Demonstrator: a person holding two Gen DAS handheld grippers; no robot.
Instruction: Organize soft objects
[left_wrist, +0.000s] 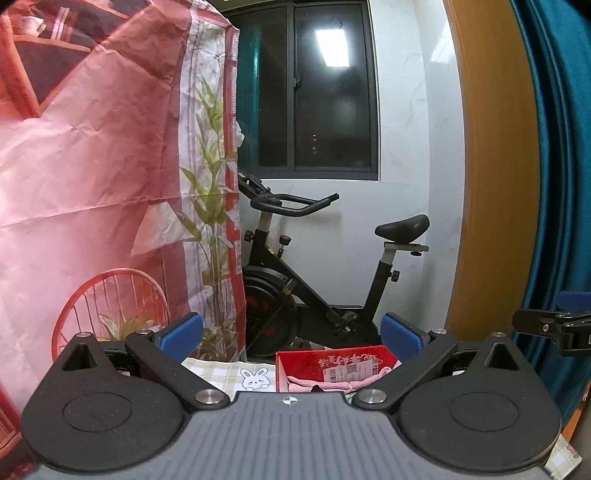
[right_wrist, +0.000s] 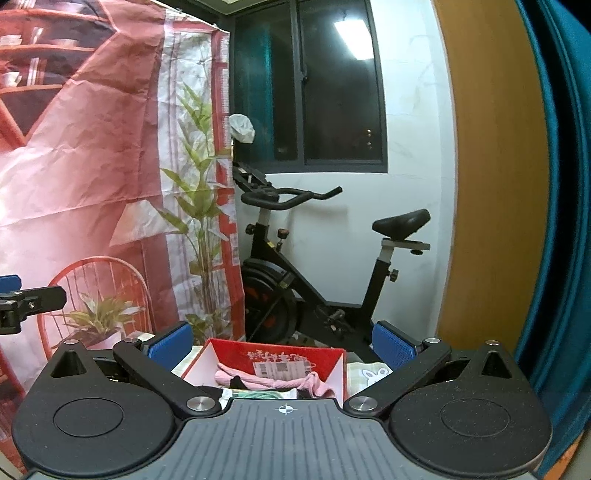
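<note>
since pink cloth (right_wrist: 258, 380) already lies in the red box (right_wrist: 332, 363) at lower centre, my left claw (left_wrist: 291, 338) and right claw (right_wrist: 282, 341) hang released; sorting looks mostly done.

Red box (right_wrist: 280, 360) on checked cloth (left_wrist: 218, 373)

Low in the middle of the right wrist view we see a red box (right_wrist: 295, 360), open at the top, with pale inner walls and a white label on its far wall. Inside it lies a pink ribbed cloth (right_wrist: 258, 380), crumpled, with a dark piece (right_wrist: 236, 382) against it and a greenish piece (right_wrist: 264, 396) at the lower edge. In the left wrist view the same box (left_wrist: 332, 360) stands low, right of centre, with the pink cloth (left_wrist: 321, 386) inside.
</note>
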